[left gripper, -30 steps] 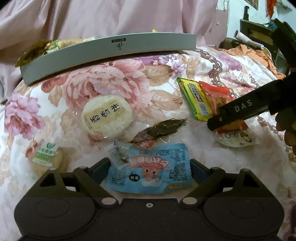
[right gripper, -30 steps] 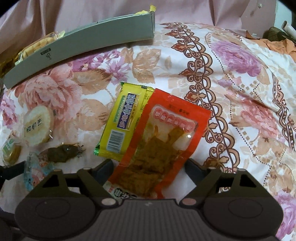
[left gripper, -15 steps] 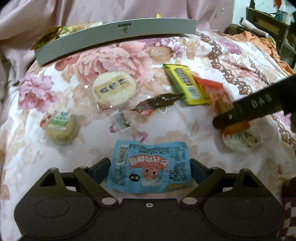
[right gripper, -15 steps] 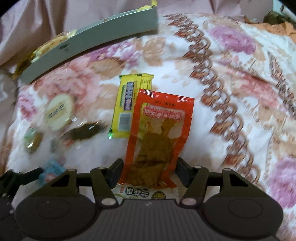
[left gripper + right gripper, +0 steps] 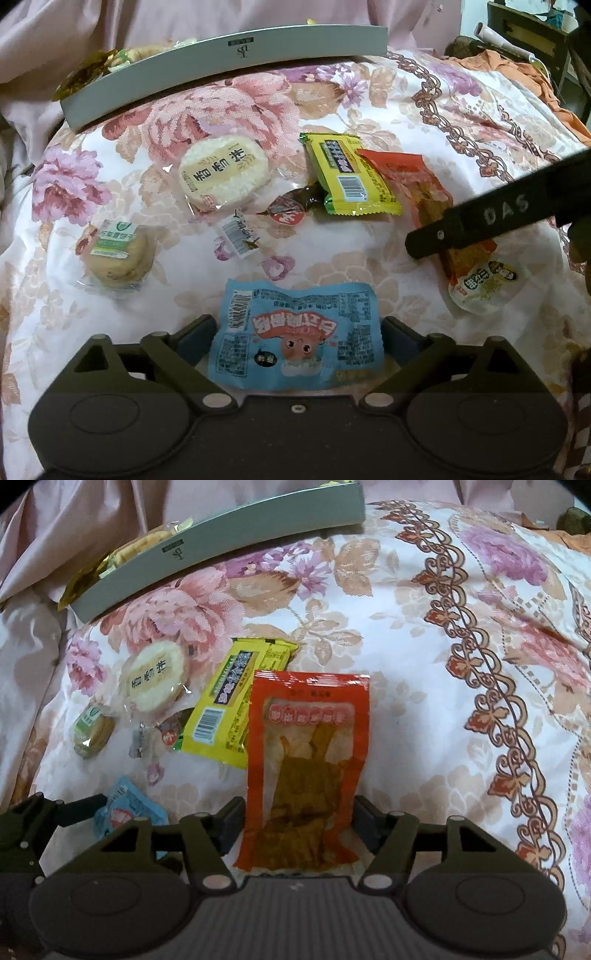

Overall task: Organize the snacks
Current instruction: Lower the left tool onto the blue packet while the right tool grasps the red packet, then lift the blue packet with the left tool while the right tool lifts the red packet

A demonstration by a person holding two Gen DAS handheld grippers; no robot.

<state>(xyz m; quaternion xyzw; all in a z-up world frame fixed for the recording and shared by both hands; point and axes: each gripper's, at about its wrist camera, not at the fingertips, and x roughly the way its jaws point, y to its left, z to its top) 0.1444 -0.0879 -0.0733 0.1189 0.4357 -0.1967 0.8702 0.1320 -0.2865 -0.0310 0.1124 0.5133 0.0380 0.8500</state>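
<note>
My left gripper (image 5: 297, 332) is shut on a blue snack packet (image 5: 295, 334) and holds it above the bedspread. My right gripper (image 5: 299, 812) is shut on a red-orange packet (image 5: 306, 764), lifted off the cloth; it also shows in the left wrist view (image 5: 413, 188). On the bed lie a yellow packet (image 5: 351, 175), a round rice cracker (image 5: 221, 170), a green-labelled biscuit (image 5: 116, 254), a dark wrapped candy (image 5: 295, 206) and a small clear wrapper (image 5: 240, 236). A round white cup snack (image 5: 484, 288) lies under the right gripper.
A grey tray (image 5: 236, 55) with several snacks in it stands at the far edge of the floral bedspread (image 5: 443, 701). Pink fabric rises behind it. Orange cloth (image 5: 517, 70) and dark furniture sit at the far right.
Both grippers have risen and drawn back with their packets. The blue packet left the cloth, and the red-orange packet lifted off the yellow one.
</note>
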